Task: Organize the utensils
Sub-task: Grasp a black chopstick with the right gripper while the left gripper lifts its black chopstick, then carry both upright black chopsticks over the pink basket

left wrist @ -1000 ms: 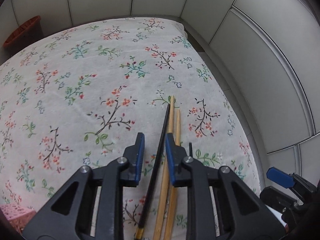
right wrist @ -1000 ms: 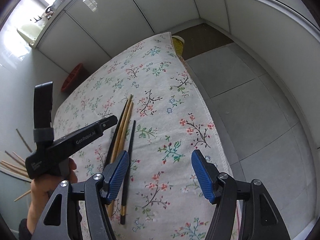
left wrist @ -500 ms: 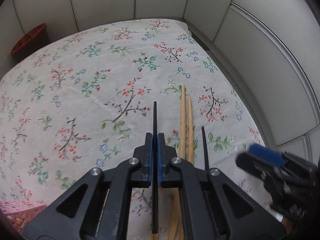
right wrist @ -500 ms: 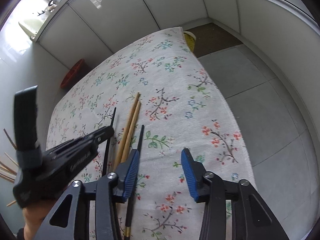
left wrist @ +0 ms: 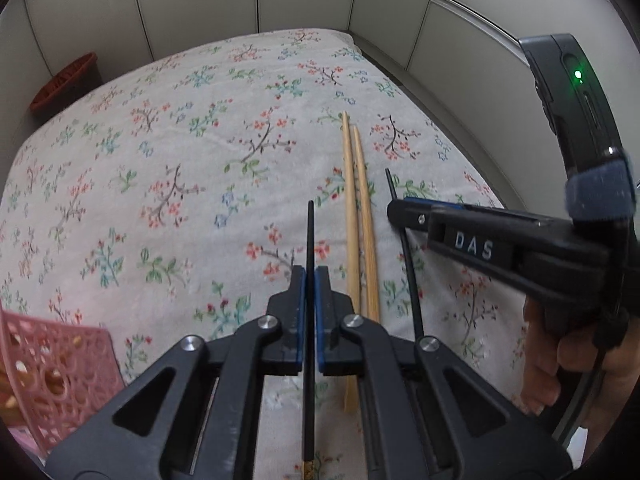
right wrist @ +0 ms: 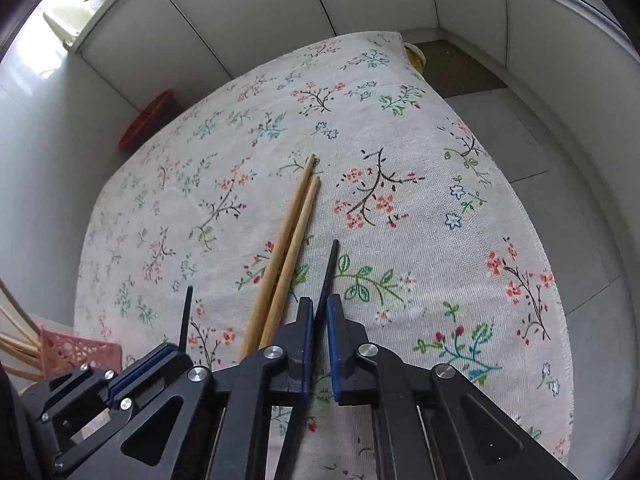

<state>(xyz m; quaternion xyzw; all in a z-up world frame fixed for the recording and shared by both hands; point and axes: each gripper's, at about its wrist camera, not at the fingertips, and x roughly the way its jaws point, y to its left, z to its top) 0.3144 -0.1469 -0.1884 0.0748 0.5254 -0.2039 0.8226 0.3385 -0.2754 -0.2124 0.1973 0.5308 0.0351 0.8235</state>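
Note:
Two black chopsticks and a pair of wooden chopsticks (left wrist: 358, 240) lie on a floral cloth (left wrist: 160, 160). My left gripper (left wrist: 310, 276) is shut on one black chopstick (left wrist: 310, 236), held left of the wooden pair. My right gripper (right wrist: 319, 308) has its jaws closing on the other black chopstick (right wrist: 330, 264), which sits between the blue pads, right of the wooden pair (right wrist: 294, 224). The left wrist view shows the right gripper (left wrist: 400, 206) from the side on that chopstick (left wrist: 412, 280). In the right wrist view the left gripper (right wrist: 174, 352) is at lower left.
A pink perforated basket (left wrist: 60, 376) stands at the near left, with wooden sticks (right wrist: 12, 344) beside it. A red-orange basket (left wrist: 64, 84) sits past the cloth's far left edge. The cloth's right edge drops to a grey tiled floor (right wrist: 560, 140).
My left gripper shut on a black chopstick and carried it left of the wooden pair. My right gripper came down over the other black chopstick and its jaws narrowed onto it.

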